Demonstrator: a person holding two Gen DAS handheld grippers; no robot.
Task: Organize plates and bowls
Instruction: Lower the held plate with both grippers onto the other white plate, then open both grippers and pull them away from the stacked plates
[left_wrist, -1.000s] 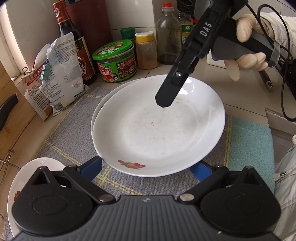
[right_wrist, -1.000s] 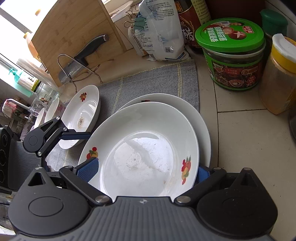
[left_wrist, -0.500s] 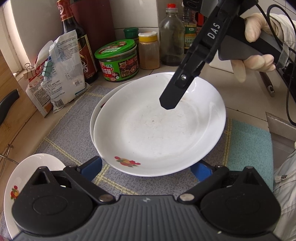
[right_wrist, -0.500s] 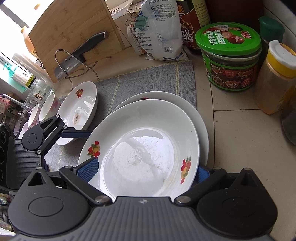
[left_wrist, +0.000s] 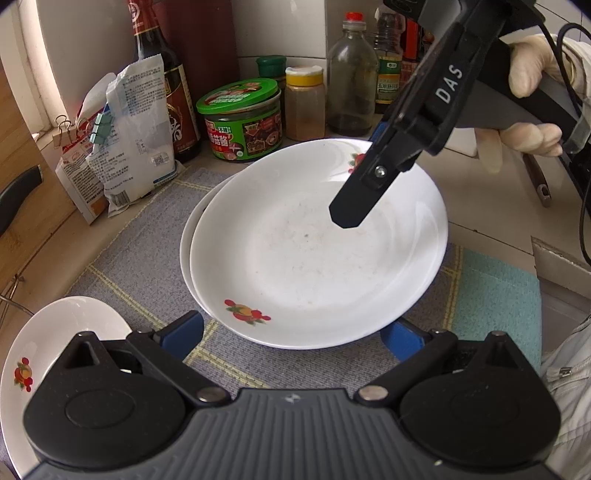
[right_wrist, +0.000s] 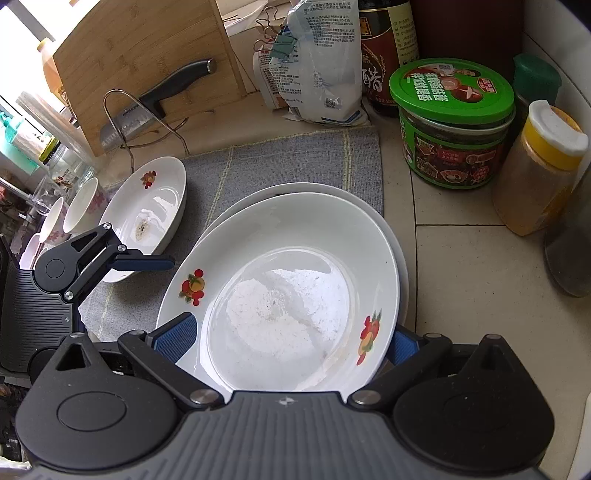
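Overhead, "DAS"-marked right gripper (left_wrist: 364, 184), fingers spread, seemingly straddling the top plate (left_wrist: 317, 251); left gripper (left_wrist: 291, 336) open, empty.

Two plates sit stacked on a cloth mat (right_wrist: 295, 162) on the bench (right_wrist: 472, 266), the upper plate (right_wrist: 295, 295) shifted slightly off the lower plate (right_wrist: 400, 258) under it. The right gripper (right_wrist: 284, 336) reaches over the upper plate's near side, and the left gripper (left_wrist: 291, 332) faces the stack from the opposite side. A third plate (right_wrist: 147, 199) lies on the mat to the left in the right wrist view, with what look like two bowls (right_wrist: 79, 206) beyond it. Behind the mat stand a lidded jar (right_wrist: 454, 122), a spice jar (right_wrist: 535, 170) to its right, a bag (right_wrist: 321, 62), bottles (left_wrist: 347, 77), and a cutting board (right_wrist: 147, 62) with a knife (right_wrist: 162, 99) leaning against it.
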